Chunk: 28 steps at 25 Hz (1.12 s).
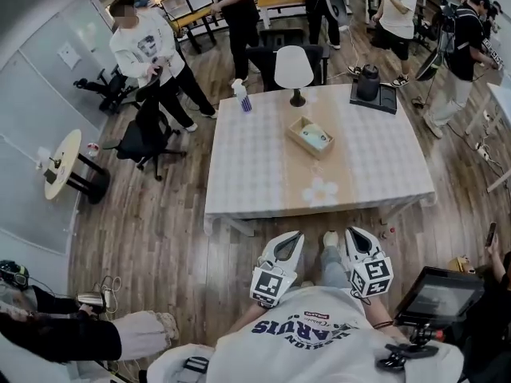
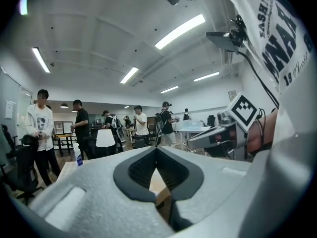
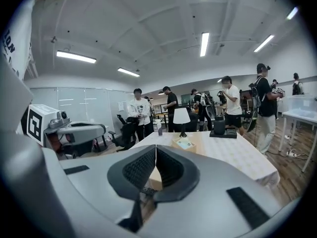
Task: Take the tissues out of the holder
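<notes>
Head view, steeply downward: left gripper (image 1: pixel 292 238) and right gripper (image 1: pixel 352 233) side by side at lower centre, just above a white printed shirt (image 1: pixel 319 337), both pointing up the frame toward the table (image 1: pixel 255 174). Closed in the left gripper view and the right gripper view alike, dark pads meeting tip to tip, nothing between them.

Well apart from both, further up the frame: wooden tissue holder (image 1: pixel 310 136), lying right of the table's centre and turned at an angle to the table edges, pale tissues (image 1: pixel 317 140) showing in its open top. Between grippers and tissue holder, a strip of wooden floor (image 1: pixel 184 254) and the table's near edge.

Beyond the tissue holder, near the far edge: white-shaded lamp (image 1: pixel 294 69). At the far right corner, a black object (image 1: pixel 368 80) on a dark tray (image 1: pixel 387 102). At the far left, a small spray bottle (image 1: pixel 243 98). Bare tablecloth (image 1: pixel 375 158) all round the tissue holder, widest to its left and toward the near edge.

Left of the table: black office chair (image 1: pixel 148 138) and round side table (image 1: pixel 62 164). Standing people (image 1: pixel 144 46) across the top of the frame.

Right gripper view: tissue holder (image 3: pixel 184 143) at centre frame, just above and right of the closed jaw tips
</notes>
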Tool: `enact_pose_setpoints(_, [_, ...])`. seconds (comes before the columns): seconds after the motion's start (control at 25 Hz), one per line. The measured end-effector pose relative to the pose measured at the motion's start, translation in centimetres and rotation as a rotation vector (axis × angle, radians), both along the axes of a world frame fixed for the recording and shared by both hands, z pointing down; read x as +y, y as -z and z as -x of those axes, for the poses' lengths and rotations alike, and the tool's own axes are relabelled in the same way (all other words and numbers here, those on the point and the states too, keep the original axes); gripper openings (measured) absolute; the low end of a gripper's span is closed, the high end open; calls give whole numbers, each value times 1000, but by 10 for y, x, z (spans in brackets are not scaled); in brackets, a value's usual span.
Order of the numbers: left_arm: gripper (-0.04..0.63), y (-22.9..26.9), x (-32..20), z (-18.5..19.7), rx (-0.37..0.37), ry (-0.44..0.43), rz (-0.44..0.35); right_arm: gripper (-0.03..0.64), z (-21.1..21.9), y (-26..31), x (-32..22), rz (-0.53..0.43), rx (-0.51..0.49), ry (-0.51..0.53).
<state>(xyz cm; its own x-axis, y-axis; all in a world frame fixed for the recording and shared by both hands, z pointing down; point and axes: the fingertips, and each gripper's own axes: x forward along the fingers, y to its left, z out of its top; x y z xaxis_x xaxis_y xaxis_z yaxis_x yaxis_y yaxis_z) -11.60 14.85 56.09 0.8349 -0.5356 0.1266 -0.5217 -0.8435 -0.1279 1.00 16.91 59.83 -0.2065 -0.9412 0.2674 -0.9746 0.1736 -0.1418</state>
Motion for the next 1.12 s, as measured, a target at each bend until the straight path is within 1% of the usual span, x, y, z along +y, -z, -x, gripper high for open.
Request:
enact_pose_setpoints(0.2, [5,-3,-46,-10,-13,38,7,9,-13,-4,-47,-1,-12,31])
enact_pose_setpoints(0.36, [5,-1,-85,-31,-10,43,14,9,-34,-4,-84,11,-9,41])
enact_pose_setpoints(0.52, [5,1,-122,-62,-5,32,23,9,-66,-1,-121,23,12,30])
enact_pose_setpoints(0.68, [5,-3,-164,-97,-4,18,25,9,-101,-1,-166,14,77,22])
enact_pose_setpoints(0.8, [5,2,-198,-121,-7,22,22,9,-125,3,-203,15,77,21])
enact_pose_setpoints(1.04, [5,14,-245,-168,-7,66,10,9,-177,7,-254,9,82,52])
enact_pose_setpoints(1.12, [5,19,-259,-178,-8,83,9,9,-189,11,-272,-1,78,61])
